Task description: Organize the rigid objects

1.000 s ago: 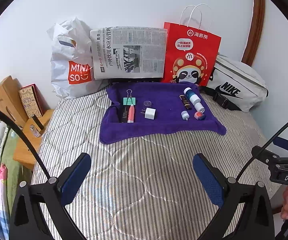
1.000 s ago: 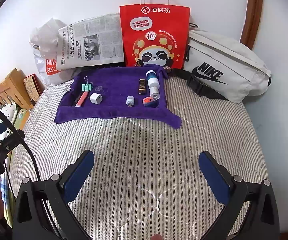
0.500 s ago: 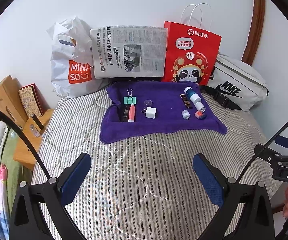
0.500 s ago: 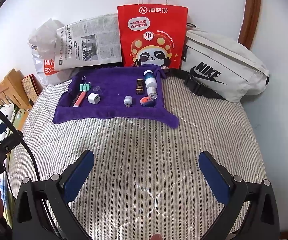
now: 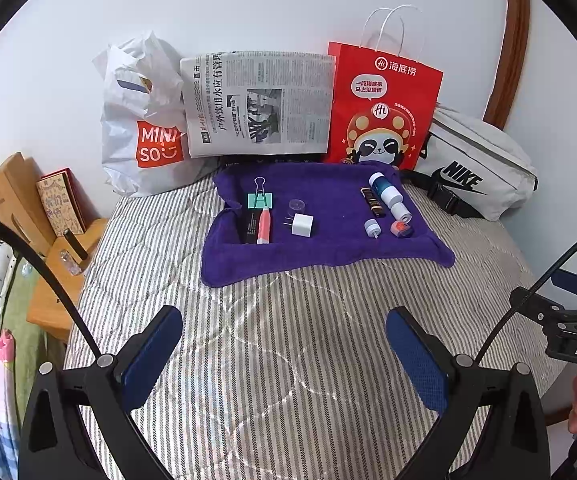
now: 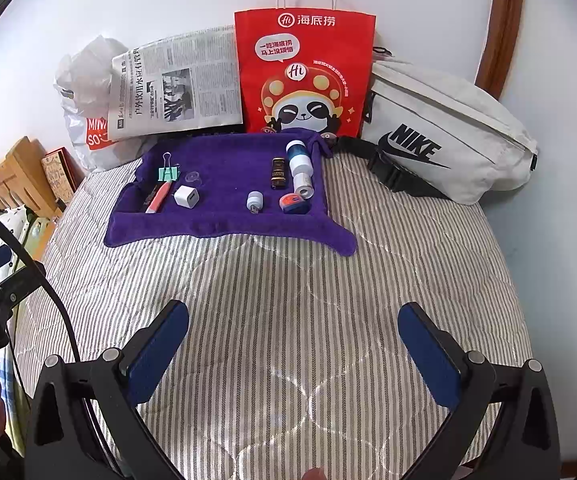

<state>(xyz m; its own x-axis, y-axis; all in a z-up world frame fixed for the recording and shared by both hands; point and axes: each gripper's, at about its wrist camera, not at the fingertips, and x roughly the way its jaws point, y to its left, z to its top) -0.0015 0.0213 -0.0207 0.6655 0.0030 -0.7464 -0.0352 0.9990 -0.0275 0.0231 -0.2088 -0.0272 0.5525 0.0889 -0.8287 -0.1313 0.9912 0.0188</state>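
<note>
A purple towel (image 5: 328,248) (image 6: 224,220) lies on the striped bed with small rigid items on it. On its left are a green binder clip (image 5: 259,199) (image 6: 169,173), a pink pen (image 5: 264,225) (image 6: 159,197) and a white charger plug (image 5: 302,225) (image 6: 187,196). On its right are a dark battery (image 5: 372,201) (image 6: 277,173), a blue-and-white bottle (image 5: 383,191) (image 6: 299,157) and a small white cap (image 5: 371,227) (image 6: 255,201). Both grippers, left (image 5: 284,354) and right (image 6: 293,354), hover open and empty over the mattress, well short of the towel.
Against the wall stand a white Miniso bag (image 5: 140,120), a newspaper (image 5: 256,100), a red paper bag (image 5: 380,108) (image 6: 304,76) and a white Nike waist bag (image 5: 476,168) (image 6: 448,132). A wooden bedside stand (image 5: 20,216) sits left of the bed.
Both grippers have shifted slightly, so the towel and bags slide a little in each view. Nothing on the towel has moved and both stay open.
</note>
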